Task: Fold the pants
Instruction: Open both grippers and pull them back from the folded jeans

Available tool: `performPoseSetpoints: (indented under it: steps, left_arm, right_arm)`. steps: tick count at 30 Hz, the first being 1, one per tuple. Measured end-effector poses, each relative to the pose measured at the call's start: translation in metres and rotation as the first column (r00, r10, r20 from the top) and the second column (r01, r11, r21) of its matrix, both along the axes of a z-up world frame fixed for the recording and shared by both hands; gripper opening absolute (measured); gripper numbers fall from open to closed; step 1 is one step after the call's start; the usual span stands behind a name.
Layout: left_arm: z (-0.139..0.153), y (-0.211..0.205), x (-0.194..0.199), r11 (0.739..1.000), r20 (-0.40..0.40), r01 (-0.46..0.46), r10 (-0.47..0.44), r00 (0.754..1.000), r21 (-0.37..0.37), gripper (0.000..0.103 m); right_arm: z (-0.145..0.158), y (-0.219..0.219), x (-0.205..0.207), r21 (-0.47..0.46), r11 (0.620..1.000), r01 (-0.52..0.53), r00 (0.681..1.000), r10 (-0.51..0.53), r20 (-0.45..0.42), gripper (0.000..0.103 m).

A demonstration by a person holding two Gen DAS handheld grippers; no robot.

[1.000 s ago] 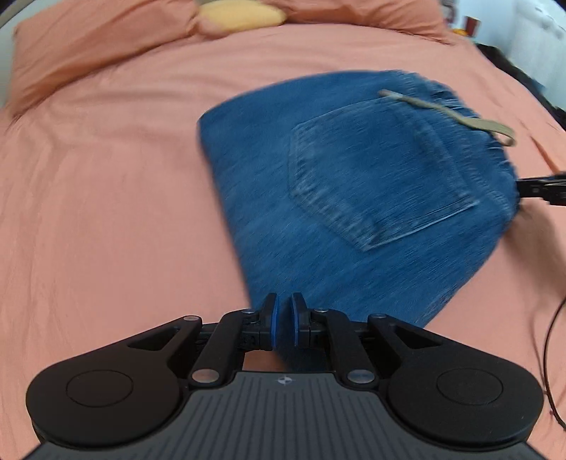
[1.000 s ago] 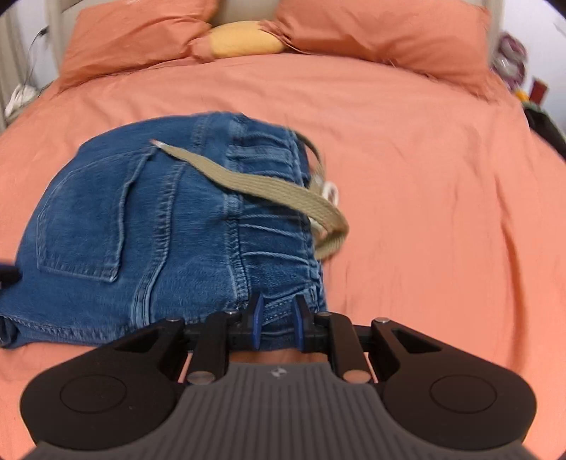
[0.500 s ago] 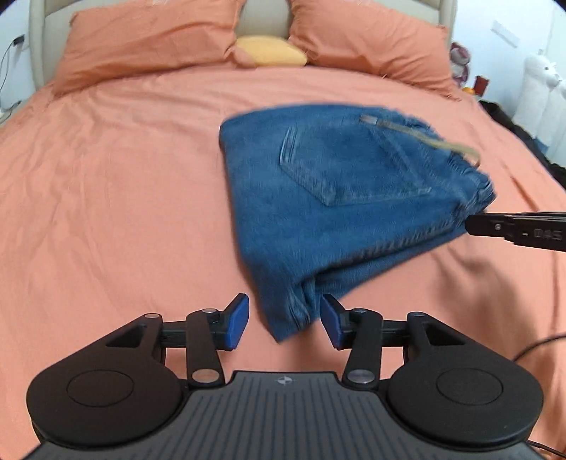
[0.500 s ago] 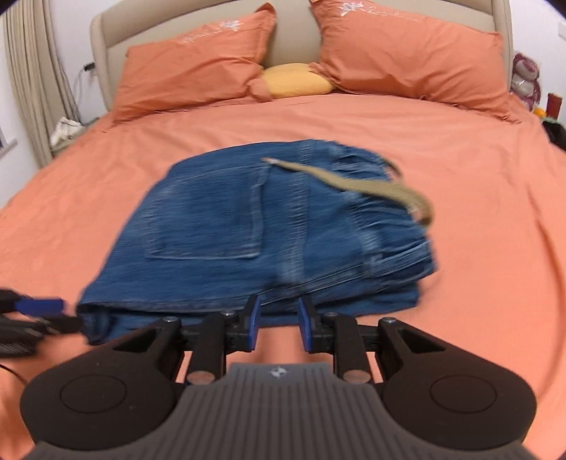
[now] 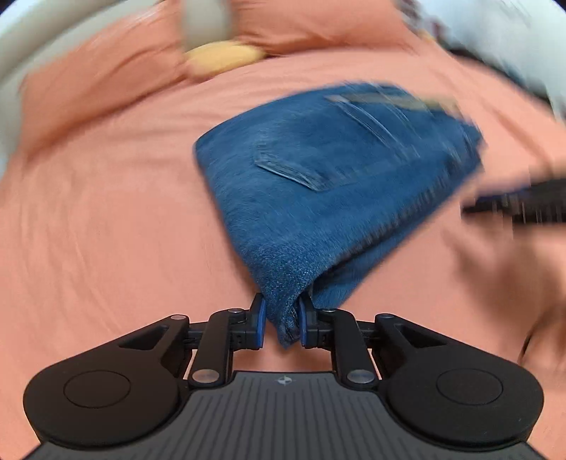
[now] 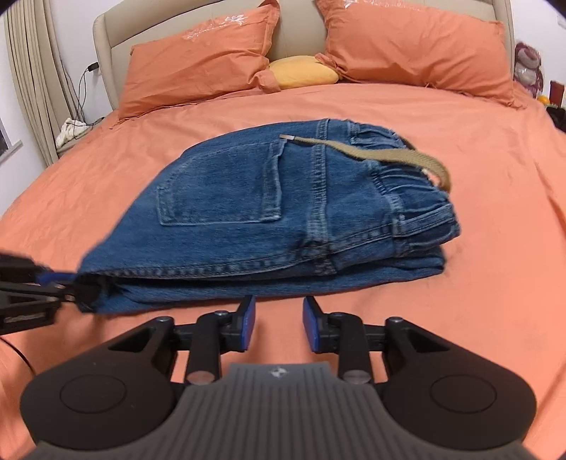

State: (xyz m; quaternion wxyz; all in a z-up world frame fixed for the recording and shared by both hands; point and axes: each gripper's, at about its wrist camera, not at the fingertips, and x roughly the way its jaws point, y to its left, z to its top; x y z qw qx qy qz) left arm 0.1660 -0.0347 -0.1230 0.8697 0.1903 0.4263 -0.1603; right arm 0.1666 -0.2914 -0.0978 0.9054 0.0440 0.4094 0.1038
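Curtains hang at the far left beside a padded headboard, with cables trailing down the wall near them. Below lies an orange bedsheet carrying 2 orange pillows and a small yellow cushion between them. Folded blue jeans sit in the middle of the bed, back pocket upward, a khaki belt looped through the waistband at their right end. At the jeans' left corner the left gripper is clamped on the denim, its blue pads pressing both sides of the fold after just closing in; this view is heavily blurred. Nearer the camera, the right gripper rests just in front of the jeans' near edge, its jaws parted and having just widened, with only sheet between them and no cloth touched.
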Motion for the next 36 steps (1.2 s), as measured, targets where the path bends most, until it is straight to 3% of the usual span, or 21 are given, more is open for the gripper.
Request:
performPoseSetpoints:
  steps: [2,6,8,9,10,11,13,17,20,22,24,26,30,33,36]
  left_arm:
    - [-0.011,-0.001,0.001,0.995,-0.037,0.06,-0.057,0.998,0.078,0.019]
    - [-0.028,0.013,0.015,1.0,-0.132,0.022,-0.02,0.991,0.015,0.019]
    - [-0.026,0.012,0.01,0.999,-0.128,0.048,-0.045,0.991,0.025,0.019]
    - [-0.027,0.012,0.006,0.998,-0.141,0.058,-0.052,0.989,0.037,0.012]
    - [-0.03,0.015,0.004,0.997,-0.174,0.059,-0.05,0.983,0.044,0.011]
    - [-0.035,0.017,0.001,0.995,-0.179,0.054,-0.038,0.983,0.084,0.0]
    - [-0.036,0.023,-0.009,0.988,-0.144,0.039,-0.017,0.989,0.152,0.0]
    - [-0.017,0.031,-0.018,0.99,-0.12,0.008,0.009,0.993,0.144,0.001]
    - [-0.002,0.028,-0.022,0.989,-0.1,0.002,0.013,0.995,0.148,0.014]
    - [0.009,0.026,-0.025,0.989,-0.08,0.009,0.003,0.997,0.146,0.016]
    - [0.019,0.024,-0.02,0.991,-0.063,0.011,-0.002,0.998,0.133,0.03]
    - [0.028,0.025,-0.018,0.995,-0.043,-0.002,0.006,0.999,0.096,0.043]
    - [0.038,0.02,-0.004,1.0,-0.035,-0.008,0.009,0.999,0.03,0.052]
    - [0.042,0.019,0.013,0.999,-0.02,-0.037,0.037,0.999,0.002,0.066]
    - [0.045,0.03,0.037,0.989,-0.047,-0.092,0.088,0.995,-0.114,0.07]
  right_arm:
    - [-0.001,-0.004,0.0,-0.011,1.0,0.001,1.0,-0.002,-0.005,0.028]
    - [-0.001,-0.015,-0.001,-0.023,1.0,0.014,1.0,-0.015,-0.016,0.028]
    - [0.001,-0.018,-0.005,-0.036,0.999,0.008,1.0,-0.008,-0.015,0.028]
    - [0.002,-0.019,-0.007,-0.048,0.999,0.001,1.0,-0.002,-0.014,0.028]
    - [0.002,-0.021,-0.009,-0.059,0.998,-0.003,1.0,0.002,-0.014,0.028]
    - [0.003,-0.023,-0.01,-0.067,0.998,-0.005,1.0,0.004,-0.017,0.028]
    - [0.003,-0.026,-0.011,-0.071,0.997,-0.007,1.0,0.005,-0.024,0.028]
    - [0.006,-0.021,-0.014,-0.099,0.995,-0.033,0.999,0.03,-0.028,0.03]
    - [0.013,-0.019,-0.015,-0.095,0.995,-0.04,0.999,0.038,-0.03,0.04]
    - [0.021,-0.021,-0.014,-0.073,0.997,-0.038,0.999,0.035,-0.035,0.04]
    - [0.029,-0.023,-0.012,-0.068,0.997,-0.031,0.999,0.029,-0.038,0.046]
    - [0.037,-0.028,-0.009,-0.063,0.998,-0.016,0.999,0.014,-0.035,0.065]
    - [0.045,-0.041,0.001,-0.043,0.998,0.036,0.998,-0.038,-0.042,0.07]
    - [0.046,-0.052,0.013,-0.036,0.997,0.071,0.996,-0.073,-0.053,0.076]
    - [0.047,-0.067,0.027,-0.025,0.991,0.128,0.99,-0.13,-0.06,0.079]
